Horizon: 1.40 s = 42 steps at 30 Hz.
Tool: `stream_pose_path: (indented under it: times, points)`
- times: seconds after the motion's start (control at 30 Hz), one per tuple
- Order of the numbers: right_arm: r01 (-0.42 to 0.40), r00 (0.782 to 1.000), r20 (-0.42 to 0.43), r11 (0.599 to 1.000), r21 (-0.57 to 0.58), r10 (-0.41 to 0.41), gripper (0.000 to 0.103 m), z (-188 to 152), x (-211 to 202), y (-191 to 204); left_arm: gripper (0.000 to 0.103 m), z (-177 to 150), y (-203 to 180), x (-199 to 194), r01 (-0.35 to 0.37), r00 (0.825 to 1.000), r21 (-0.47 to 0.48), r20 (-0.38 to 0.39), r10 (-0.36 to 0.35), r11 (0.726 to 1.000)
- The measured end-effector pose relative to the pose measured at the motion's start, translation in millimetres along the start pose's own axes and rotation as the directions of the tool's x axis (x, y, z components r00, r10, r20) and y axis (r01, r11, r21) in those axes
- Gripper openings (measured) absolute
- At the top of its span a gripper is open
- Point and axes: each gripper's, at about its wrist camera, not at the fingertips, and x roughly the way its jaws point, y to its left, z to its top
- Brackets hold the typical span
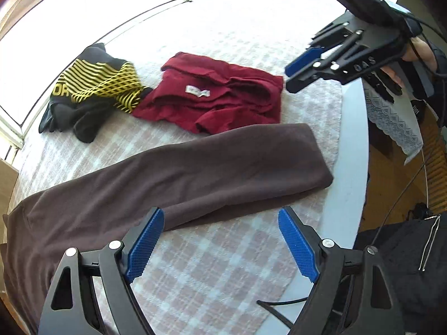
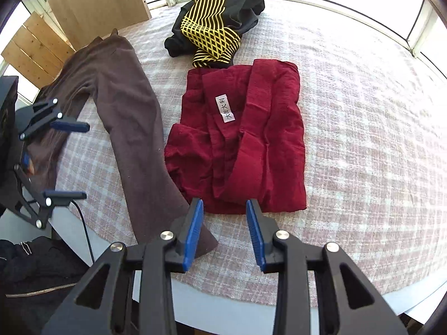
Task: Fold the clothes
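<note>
Both claws, left claw and right claw, hang spread, empty, above brown trousers on the surface

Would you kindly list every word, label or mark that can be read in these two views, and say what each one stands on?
"大台大利", as best it reads, on the white tag sewn to the red garment; the same tag is too blurred in the left wrist view.
"OR", yellow letters, partly cut off, on the black and yellow garment.
"OAS", embossed on the body of the right hand-held gripper.
Nothing readable on the brown trousers or the checked cloth.
</note>
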Motion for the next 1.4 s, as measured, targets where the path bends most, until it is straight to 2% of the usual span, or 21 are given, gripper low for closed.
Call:
stream_pose_path:
  times: [0.1, 0.17, 0.27, 0.33, 0.43, 0.5, 0.53, 0.57, 0.63, 0.67, 0.7, 0.77, 0.87, 0.9, 0.97, 1.03, 1.1, 1.17, 1.2, 1.27, 1.4]
  points:
    - [0.025, 1.0, -0.005, 0.999, 0.041, -0.025, 0.033, -7, -12, -22, 0.085, 22, -57, 14, -0.033, 0.998, 0.079, 0.06, 0.028, 0.996]
    - [0.034, 0.999, 0.004, 0.998, 0.046, -0.034, 0.033, -17, -20, -32, 0.085, 37, -80, 31, -0.114, 0.992, 0.095, 0.061, 0.109, 0.989]
    - [0.021, 1.0, 0.009, 0.996, 0.082, -0.022, 0.033, -34, -27, -48, 0.085, 60, -101, 57, -0.23, 0.973, 0.07, 0.038, 0.228, 0.971]
    - [0.01, 1.0, 0.011, 0.996, 0.092, -0.011, 0.033, -45, -32, -55, 0.085, 72, -110, 74, -0.306, 0.952, 0.076, 0.019, 0.306, 0.949]
    - [0.013, 1.0, 0.021, 0.994, 0.109, -0.016, 0.033, -60, -41, -65, 0.086, 82, -114, 105, -0.432, 0.899, 0.121, -0.024, 0.437, 0.894]
    - [0.006, 0.999, 0.032, 0.992, 0.124, -0.01, 0.033, -68, -48, -70, 0.088, 81, -110, 119, -0.452, 0.886, 0.111, -0.055, 0.46, 0.885]
    - [0.004, 0.999, 0.038, 0.992, 0.126, -0.009, 0.033, -71, -52, -72, 0.096, 81, -107, 117, -0.451, 0.889, 0.083, -0.049, 0.456, 0.889]
    - [0.003, 0.999, 0.042, 0.992, 0.127, -0.009, 0.033, -73, -54, -74, 0.098, 82, -104, 115, -0.431, 0.899, 0.06, -0.062, 0.434, 0.9]
    - [0.007, 0.999, 0.042, 0.992, 0.126, -0.012, 0.033, -74, -57, -76, 0.098, 83, -99, 110, -0.398, 0.913, 0.023, -0.086, 0.398, 0.917]
    - [0.011, 0.999, 0.037, 0.993, 0.119, -0.016, 0.033, -74, -56, -78, 0.098, 83, -96, 108, -0.361, 0.928, 0.002, -0.101, 0.36, 0.932]
    - [0.02, 0.999, 0.034, 0.994, 0.111, -0.024, 0.033, -72, -55, -79, 0.095, 83, -93, 106, -0.318, 0.942, -0.027, -0.12, 0.313, 0.948]
    - [0.03, 0.999, 0.034, 0.994, 0.101, -0.033, 0.033, -68, -52, -81, 0.09, 83, -86, 101, -0.27, 0.956, -0.089, -0.14, 0.256, 0.959]
    - [0.018, 0.999, 0.039, 0.995, 0.095, -0.022, 0.033, -61, -48, -83, 0.081, 81, -73, 91, -0.21, 0.971, -0.164, -0.147, 0.187, 0.964]
    - [0.012, 0.999, 0.04, 0.996, 0.089, -0.016, 0.033, -58, -46, -82, 0.074, 80, -67, 88, -0.185, 0.977, -0.198, -0.144, 0.158, 0.962]
    - [0.003, 0.999, 0.039, 0.997, 0.074, -0.006, 0.033, -53, -42, -78, 0.066, 78, -56, 81, -0.146, 0.984, -0.251, -0.133, 0.115, 0.957]
    - [-0.002, 0.999, 0.034, 0.999, 0.042, 0.0, 0.033, -47, -39, -70, 0.049, 77, -45, 72, -0.136, 0.987, -0.274, -0.115, 0.108, 0.952]
    - [-0.005, 1.0, 0.03, 1.0, 0.007, 0.004, 0.033, -41, -37, -61, 0.038, 73, -31, 62, -0.097, 0.993, -0.324, -0.093, 0.07, 0.941]
    - [-0.01, 0.999, 0.033, 1.0, -0.023, 0.011, 0.033, -34, -36, -53, 0.022, 65, -9, 51, -0.013, 0.998, -0.415, -0.063, -0.015, 0.91]
    - [-0.01, 0.999, 0.035, 0.999, -0.037, 0.012, 0.033, -32, -36, -50, 0.011, 61, 1, 46, 0.029, 0.997, -0.455, -0.046, -0.056, 0.89]
    - [-0.009, 0.999, 0.042, 0.998, -0.06, 0.012, 0.033, -27, -37, -45, 0.01, 53, 16, 36, 0.088, 0.994, -0.501, -0.015, -0.111, 0.861]
    - [-0.019, 0.998, 0.053, 0.997, -0.078, 0.023, 0.033, -19, -40, -41, 0.01, 34, 34, 1, 0.138, 0.99, -0.543, 0.045, -0.136, 0.828]
